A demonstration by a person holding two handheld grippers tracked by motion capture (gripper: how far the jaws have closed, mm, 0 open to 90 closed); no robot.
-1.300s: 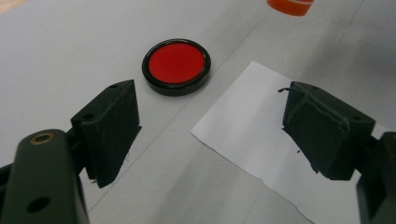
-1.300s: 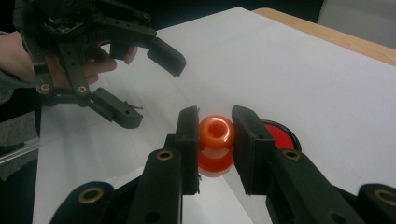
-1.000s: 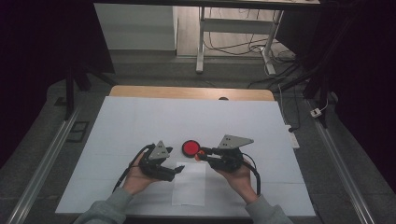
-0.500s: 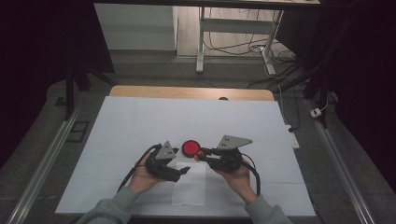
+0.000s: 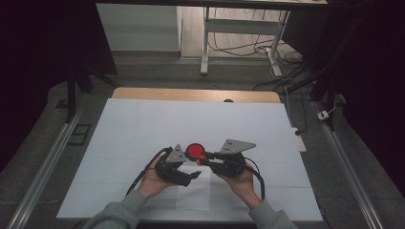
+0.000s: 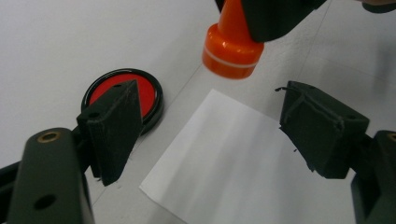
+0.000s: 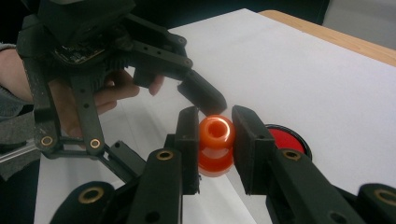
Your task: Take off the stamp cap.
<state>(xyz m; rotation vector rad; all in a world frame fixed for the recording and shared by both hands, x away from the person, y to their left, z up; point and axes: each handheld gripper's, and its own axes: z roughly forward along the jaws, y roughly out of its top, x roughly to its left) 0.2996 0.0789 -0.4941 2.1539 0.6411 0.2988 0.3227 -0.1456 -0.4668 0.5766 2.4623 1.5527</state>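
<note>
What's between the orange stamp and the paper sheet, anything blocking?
Nothing visible. The right gripper holds the stamp above the sheet's far corner. The open left gripper straddles the sheet; the ink pad lies off to the side.

No readable text anywhere

The orange stamp [image 6: 232, 46], the red ink pad [image 6: 122, 95] and the white paper sheet [image 6: 233, 158] carry no legible lettering, label, brand, number or sign.

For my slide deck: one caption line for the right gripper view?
Right gripper clamps an orange stamp above paper, red ink pad behind, open left gripper nearby.
</note>
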